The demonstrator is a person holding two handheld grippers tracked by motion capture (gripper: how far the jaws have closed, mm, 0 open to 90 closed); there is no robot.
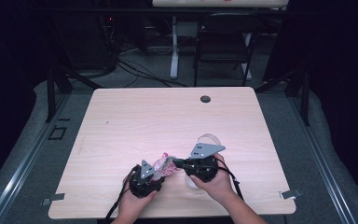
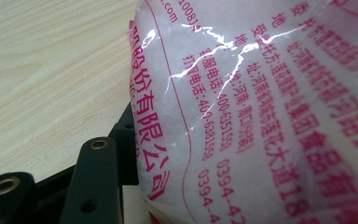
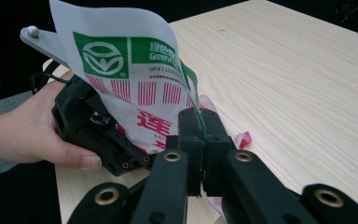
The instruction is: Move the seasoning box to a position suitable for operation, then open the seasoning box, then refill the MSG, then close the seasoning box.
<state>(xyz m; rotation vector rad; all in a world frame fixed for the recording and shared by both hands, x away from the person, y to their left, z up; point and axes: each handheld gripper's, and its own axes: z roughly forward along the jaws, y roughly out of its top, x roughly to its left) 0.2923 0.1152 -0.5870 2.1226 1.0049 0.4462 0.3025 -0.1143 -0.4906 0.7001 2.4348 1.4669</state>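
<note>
A plastic bag (image 1: 164,166) of white grains, printed in pink and red with a green logo, hangs just above the wooden table (image 1: 168,121) between both grippers. My right gripper (image 3: 200,125) is shut on the bag (image 3: 135,70) at its thin side edge, and reaches in from the right (image 1: 176,163) in the high view. My left gripper (image 1: 158,172) meets the bag from the left. In the left gripper view one black finger (image 2: 98,182) lies against the bag (image 2: 261,116), which hides the other finger. A hand (image 3: 23,135) holds the left gripper's body.
A round dark grommet (image 1: 205,99) sits near the table's far edge. Beyond the table stand a dark folding chair (image 1: 223,42) and a white desk leg (image 1: 174,46), with cables on the floor. Bare tabletop spreads to the left, right and far side.
</note>
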